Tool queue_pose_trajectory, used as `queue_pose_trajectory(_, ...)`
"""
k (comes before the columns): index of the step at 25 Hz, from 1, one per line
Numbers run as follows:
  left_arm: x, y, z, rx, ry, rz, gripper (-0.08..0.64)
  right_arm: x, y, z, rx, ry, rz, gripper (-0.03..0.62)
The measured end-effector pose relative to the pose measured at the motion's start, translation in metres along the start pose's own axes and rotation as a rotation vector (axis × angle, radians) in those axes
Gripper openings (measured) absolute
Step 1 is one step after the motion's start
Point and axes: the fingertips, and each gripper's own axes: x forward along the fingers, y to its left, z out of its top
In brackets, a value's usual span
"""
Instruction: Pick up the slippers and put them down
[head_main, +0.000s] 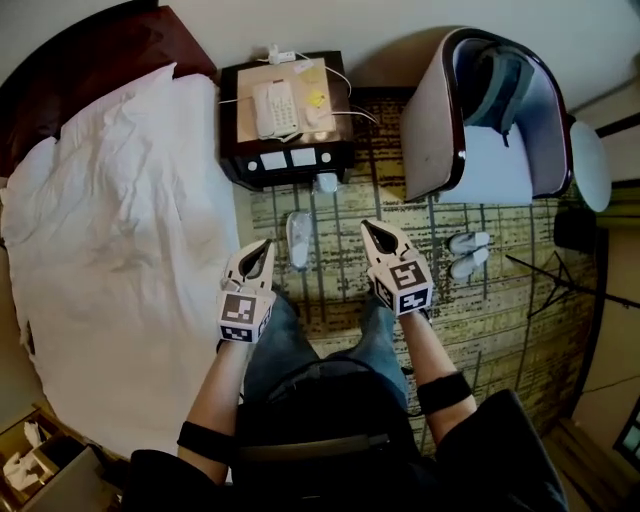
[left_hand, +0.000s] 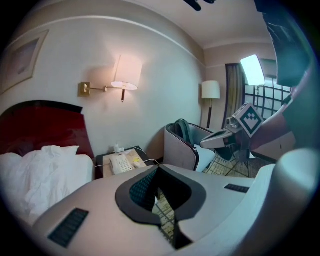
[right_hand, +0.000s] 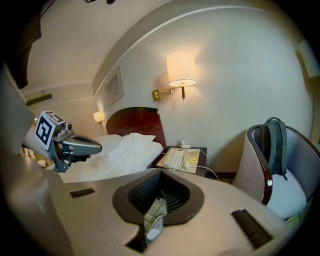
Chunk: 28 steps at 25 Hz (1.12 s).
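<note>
A single white slipper (head_main: 298, 240) lies on the patterned carpet in front of the nightstand, between my two grippers. A pair of pale slippers (head_main: 468, 254) sits side by side at the foot of the armchair. My left gripper (head_main: 262, 248) hangs shut and empty just left of the single slipper, above the carpet at the edge of the bed. To that slipper's right hangs my right gripper (head_main: 373, 233), shut and empty too. In the left gripper view the left gripper (left_hand: 159, 171) shows only carpet below its closed jaws. Beneath the right gripper (right_hand: 161, 174) a white slipper (right_hand: 154, 233) peeks through.
A white bed (head_main: 120, 250) fills the left. The dark nightstand (head_main: 285, 160) carries a telephone (head_main: 274, 108) and cables. An armchair (head_main: 490, 120) with a backpack (head_main: 498, 85) stands at the right. A small white object (head_main: 326, 182) sits at the nightstand's foot. A stand's legs (head_main: 555, 280) spread at far right.
</note>
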Motion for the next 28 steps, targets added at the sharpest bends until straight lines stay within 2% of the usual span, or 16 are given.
queue_pose_trajectory(2, 0.013, 0.007, -0.018, -0.013, 0.021, -0.025, 0.000, 0.019, 0.005, -0.008, 0.027, 0.005, -0.020, 0.000)
queue_pose_trajectory(6, 0.036, 0.009, -0.070, -0.072, 0.094, -0.053, 0.000, 0.051, 0.026, -0.033, 0.033, 0.050, -0.005, 0.000)
queue_pose_trajectory(8, 0.049, 0.006, -0.096, -0.104, 0.133, -0.072, 0.033, 0.064, 0.032, -0.050, 0.048, 0.070, -0.003, 0.000)
queue_pose_trajectory(10, 0.065, 0.007, -0.125, -0.135, 0.172, -0.080, 0.084, 0.082, 0.035, -0.068, 0.059, 0.089, 0.004, 0.000)
queue_pose_trajectory(14, 0.103, 0.016, -0.194, -0.193, 0.244, -0.045, 0.189, 0.119, 0.033, -0.114, 0.057, 0.137, 0.026, 0.000)
queue_pose_trajectory(20, 0.164, 0.024, -0.293, -0.285, 0.327, -0.007, 0.353, 0.173, 0.014, -0.199, 0.039, 0.180, 0.038, 0.000)
queue_pose_trajectory(23, 0.196, 0.024, -0.357, -0.307, 0.375, 0.020, 0.412, 0.197, 0.001, -0.240, 0.045, 0.193, 0.035, 0.000)
queue_pose_trajectory(28, 0.260, 0.021, -0.472, -0.349, 0.462, 0.021, 0.486, 0.251, -0.026, -0.328, 0.068, 0.214, 0.007, 0.000)
